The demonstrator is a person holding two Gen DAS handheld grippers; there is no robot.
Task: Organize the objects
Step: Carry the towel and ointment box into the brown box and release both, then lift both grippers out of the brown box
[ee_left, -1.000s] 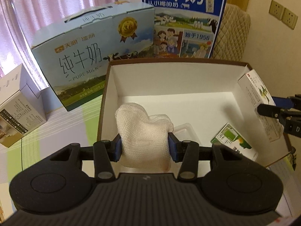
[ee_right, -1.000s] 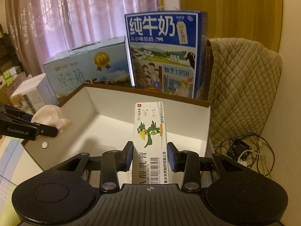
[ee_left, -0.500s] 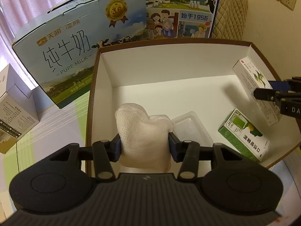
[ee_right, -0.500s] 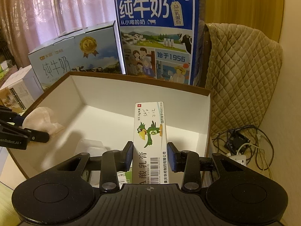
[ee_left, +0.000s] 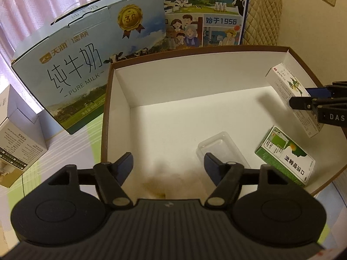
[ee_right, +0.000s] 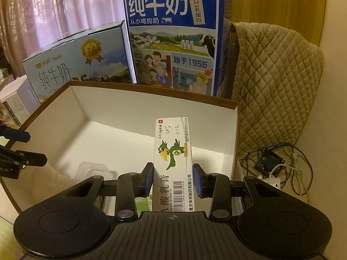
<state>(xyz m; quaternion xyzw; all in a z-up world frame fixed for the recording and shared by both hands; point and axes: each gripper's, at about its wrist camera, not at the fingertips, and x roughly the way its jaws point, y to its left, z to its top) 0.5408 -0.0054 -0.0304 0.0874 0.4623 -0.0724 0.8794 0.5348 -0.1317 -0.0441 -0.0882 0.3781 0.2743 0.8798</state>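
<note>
White-lined cardboard box [ee_left: 117, 99] holds a clear plastic tray [ee_left: 219, 147], a green carton [ee_left: 286, 158] and a blurred cream mesh cloth [ee_left: 173, 184] below the left gripper [ee_left: 168, 162], whose jaws have just been opening and stand spread, empty. Right gripper [ee_right: 172, 177] pinches the parrot-printed ointment box [ee_right: 173, 151] above the box's right side.

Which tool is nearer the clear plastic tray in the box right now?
Left. The left tool hangs open right beside the clear plastic tray, one fingertip overlapping it in view. The right tool, gripping the white parrot-printed carton, sits further off.
</note>
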